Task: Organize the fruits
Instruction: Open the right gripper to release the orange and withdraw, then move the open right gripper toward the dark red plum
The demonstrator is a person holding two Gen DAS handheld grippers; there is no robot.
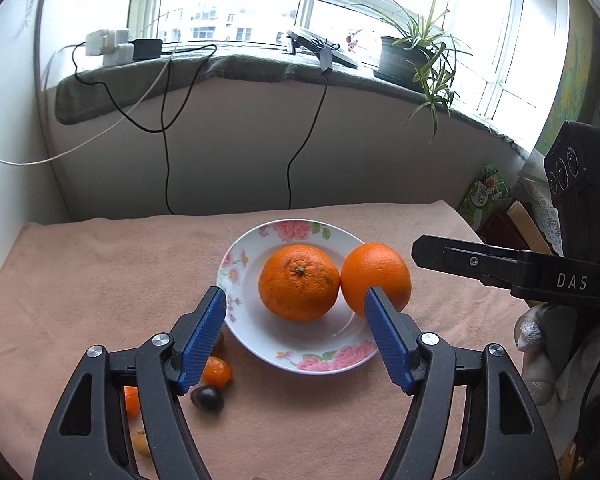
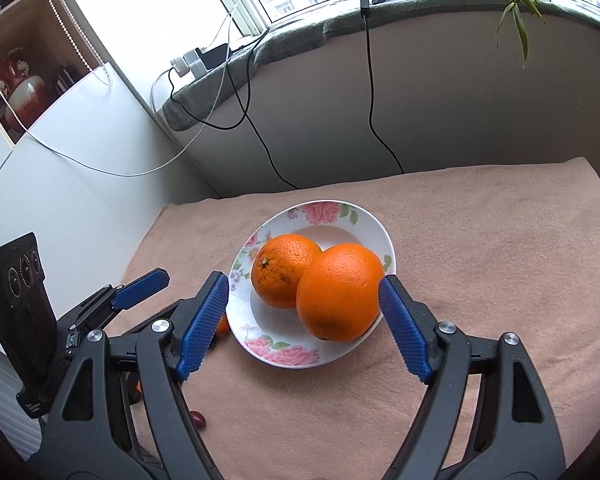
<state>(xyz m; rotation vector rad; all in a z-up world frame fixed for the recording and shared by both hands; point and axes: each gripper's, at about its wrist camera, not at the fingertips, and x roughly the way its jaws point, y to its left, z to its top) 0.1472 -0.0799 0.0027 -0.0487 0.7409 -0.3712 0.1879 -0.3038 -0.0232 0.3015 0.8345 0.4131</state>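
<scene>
On counter (image 2: 480,240), pink cloth cover: floral plate (image 2: 332,210) carries two oranges, touching. Speckled orange (image 2: 280,272) sits in plate well. Smooth orange (image 2: 338,292) rests at right rim, overhanging; a nudge likely rolls it off.

Left gripper (image 1: 296,312): jaws apart, nothing between pads. Right gripper (image 2: 304,300): jaws apart, straddling smooth orange, no pad contact evident.

Near left of plate: small orange fruits (image 1: 217,372) and dark fruit (image 1: 207,398) loose on cloth, partly hidden behind left jaws; risk of being knocked or crushed on descent.
</scene>
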